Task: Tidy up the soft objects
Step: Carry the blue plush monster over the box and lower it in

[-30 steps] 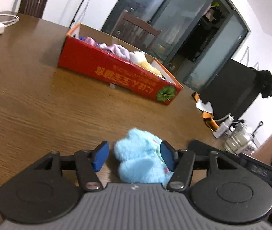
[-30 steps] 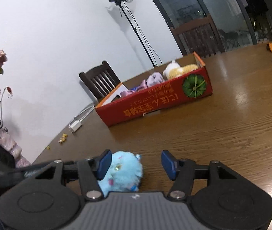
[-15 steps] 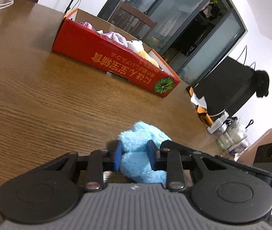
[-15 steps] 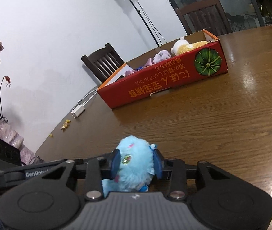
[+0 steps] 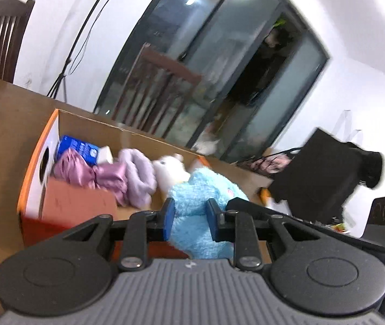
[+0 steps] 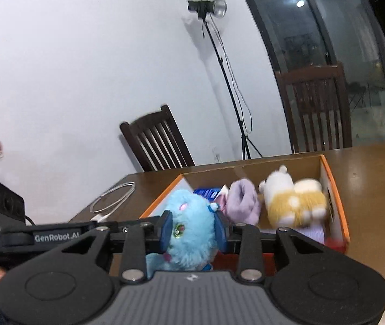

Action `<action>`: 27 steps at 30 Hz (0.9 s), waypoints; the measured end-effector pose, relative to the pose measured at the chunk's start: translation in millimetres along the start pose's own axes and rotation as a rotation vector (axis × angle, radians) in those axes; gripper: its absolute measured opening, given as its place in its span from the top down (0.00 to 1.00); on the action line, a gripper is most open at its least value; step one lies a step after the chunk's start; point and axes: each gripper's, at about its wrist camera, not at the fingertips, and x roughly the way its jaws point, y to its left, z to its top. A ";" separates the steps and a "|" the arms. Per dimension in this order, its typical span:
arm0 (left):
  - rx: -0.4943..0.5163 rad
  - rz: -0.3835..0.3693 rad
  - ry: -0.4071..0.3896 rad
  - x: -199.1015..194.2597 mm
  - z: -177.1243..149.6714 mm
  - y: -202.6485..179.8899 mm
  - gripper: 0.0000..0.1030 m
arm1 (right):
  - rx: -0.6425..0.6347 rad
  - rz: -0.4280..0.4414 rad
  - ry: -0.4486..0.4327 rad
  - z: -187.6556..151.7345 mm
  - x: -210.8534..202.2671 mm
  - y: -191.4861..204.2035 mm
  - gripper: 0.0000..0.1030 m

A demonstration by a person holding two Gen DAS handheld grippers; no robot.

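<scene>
1. Left claw [image 5: 188,218]: blue pads pressed into both sides of the blue plush toy [image 5: 195,203], clamped on its body.
2. Right claw [image 6: 193,228]: jaws closing, toy's head [image 6: 189,224] between the pads w/ fur squeezed on both sides; green eye faces the cam.
3. So both claws grip the same toy, one at each end. Toy is off the counter [image 6: 377,162], up at the near edge of the box [image 5: 39,168].
4. Box = red cardboard outside, orange rim, brown inside, open top, sits on the wood counter.
5. Inside the box: pink satin cloth [image 5: 84,170] at the left end in the left view, lilac fuzzy item [image 5: 138,176] next to it, touching; white & yellow plush [image 6: 292,197] toward the other end. Blue packet [image 5: 77,149] behind the pink cloth, by the end wall.
6. White cable [image 6: 114,197] coiled on the counter, left of the box in the right view.
7. Bkgd: dark wood chair [image 6: 157,140], light stand [image 6: 211,8] against the white wall, glass doors [image 5: 219,67]. Both views are motion-blurred.
</scene>
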 end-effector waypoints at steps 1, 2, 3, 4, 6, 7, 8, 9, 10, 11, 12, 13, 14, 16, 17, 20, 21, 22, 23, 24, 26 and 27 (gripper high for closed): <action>-0.005 0.017 0.014 13.8 8.1 5.0 0.75 | 0.025 -0.006 0.021 9.8 16.1 -7.9 0.68; -0.010 0.037 0.040 28.7 14.0 11.7 0.75 | 0.028 -0.014 0.043 16.5 31.2 -13.7 0.68; -0.017 0.057 0.066 40.6 17.1 17.8 0.77 | 0.036 -0.025 0.069 21.8 46.8 -19.1 0.69; -0.008 0.082 0.091 52.8 18.1 22.1 0.80 | 0.047 -0.033 0.091 24.8 62.2 -24.5 0.69; 0.026 0.163 0.123 70.0 16.8 27.7 0.80 | 0.069 -0.035 0.151 23.3 91.1 -33.7 0.71; 0.050 0.183 0.136 75.1 14.4 29.7 0.80 | 0.067 -0.046 0.180 19.8 105.0 -36.0 0.73; 0.065 0.198 0.145 79.0 12.3 30.9 0.80 | 0.050 -0.061 0.210 15.1 117.7 -36.4 0.79; 0.074 0.210 0.151 81.0 11.0 33.3 0.80 | 0.033 -0.072 0.235 10.5 125.5 -36.8 0.79; 0.087 0.220 0.156 82.1 8.6 36.5 0.80 | 0.016 -0.084 0.249 5.3 133.1 -37.1 0.80; 0.099 0.226 0.160 82.8 5.6 38.6 0.80 | 0.009 -0.092 0.259 0.7 137.7 -38.0 0.80; 0.104 0.233 0.165 84.0 4.0 40.7 0.80 | 0.005 -0.098 0.263 -3.2 140.9 -39.2 0.80; 0.102 0.241 0.171 85.2 2.6 42.5 0.80 | 0.003 -0.098 0.259 -7.1 142.5 -40.8 0.80; 0.104 0.237 0.166 85.0 1.4 44.4 0.80 | 0.008 -0.094 0.257 -11.8 142.8 -43.3 0.80; 0.108 0.235 0.159 82.8 0.7 44.9 0.80 | 0.022 -0.084 0.247 -17.5 142.9 -48.2 0.80; 0.111 0.232 0.158 81.6 0.0 44.2 0.80 | 0.020 -0.081 0.243 -18.0 142.9 -46.9 0.80; 0.142 0.239 0.154 74.7 -0.8 37.5 0.79 | 0.009 -0.087 0.236 -18.3 142.4 -46.0 0.79; 0.152 0.243 0.150 72.2 -0.2 35.0 0.79 | 0.008 -0.096 0.236 -15.9 144.5 -46.7 0.77; 0.162 0.244 0.146 69.5 1.1 32.6 0.79 | 0.011 -0.104 0.233 -13.8 142.2 -46.5 0.76; 0.170 0.247 0.141 64.9 3.0 30.6 0.79 | 0.015 -0.109 0.227 -11.3 137.9 -46.6 0.76; 0.176 0.250 0.135 60.2 5.1 28.5 0.79 | 0.014 -0.115 0.219 -8.5 132.5 -46.1 0.76; 0.192 0.264 0.120 49.3 10.2 23.7 0.78 | -0.002 -0.125 0.196 -1.9 118.6 -43.6 0.76; 0.201 0.273 0.112 42.7 12.6 20.7 0.78 | -0.011 -0.128 0.183 2.0 110.2 -42.0 0.76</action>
